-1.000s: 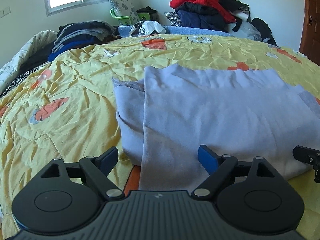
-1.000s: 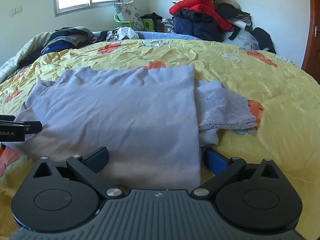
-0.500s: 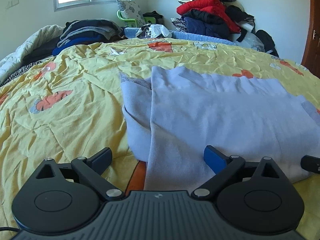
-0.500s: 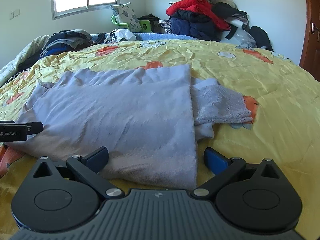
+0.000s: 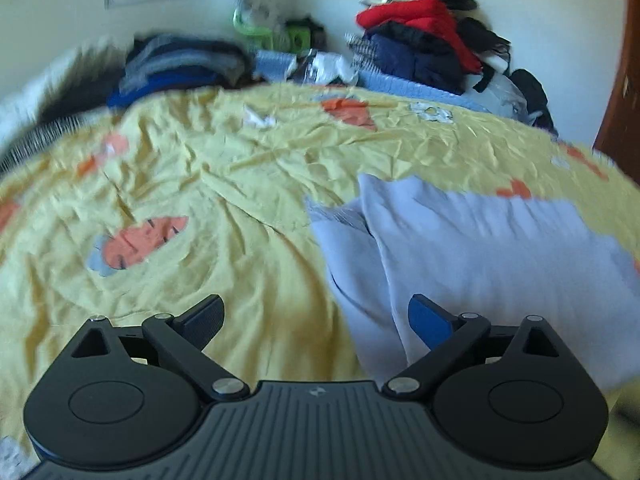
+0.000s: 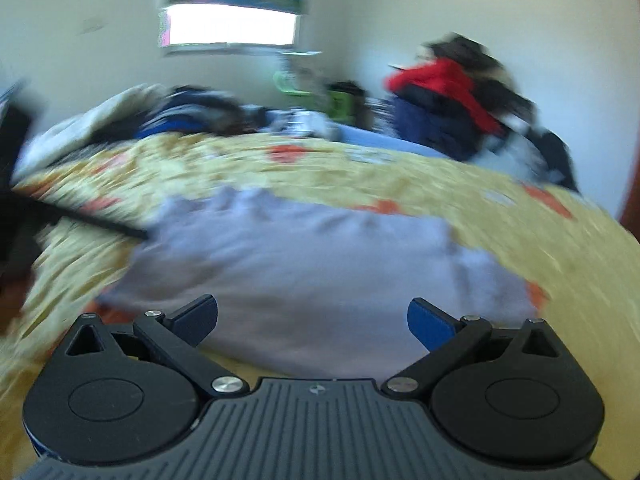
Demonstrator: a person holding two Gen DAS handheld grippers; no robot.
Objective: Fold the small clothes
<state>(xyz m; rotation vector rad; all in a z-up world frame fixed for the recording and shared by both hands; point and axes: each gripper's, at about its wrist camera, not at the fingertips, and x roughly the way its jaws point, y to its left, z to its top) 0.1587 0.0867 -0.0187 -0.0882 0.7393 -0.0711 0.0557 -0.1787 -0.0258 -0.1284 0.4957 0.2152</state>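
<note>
Lilac garment folded flat on the yellow bedspread, right of centre in the left view, a thinner layer poking out at its left edge; left gripper released, jaws just opened wide, nothing between them — only bedspread and the cloth's near edge below; right gripper released too, hovering above the garment's near edge, pads clear of it; heap of clothes against the far wall; right view badly blurred.

Bed with crumpled yellow cover, orange-patterned. Folded lavender garment lay flat on it, near side. Dark clothes pile at far left edge.
</note>
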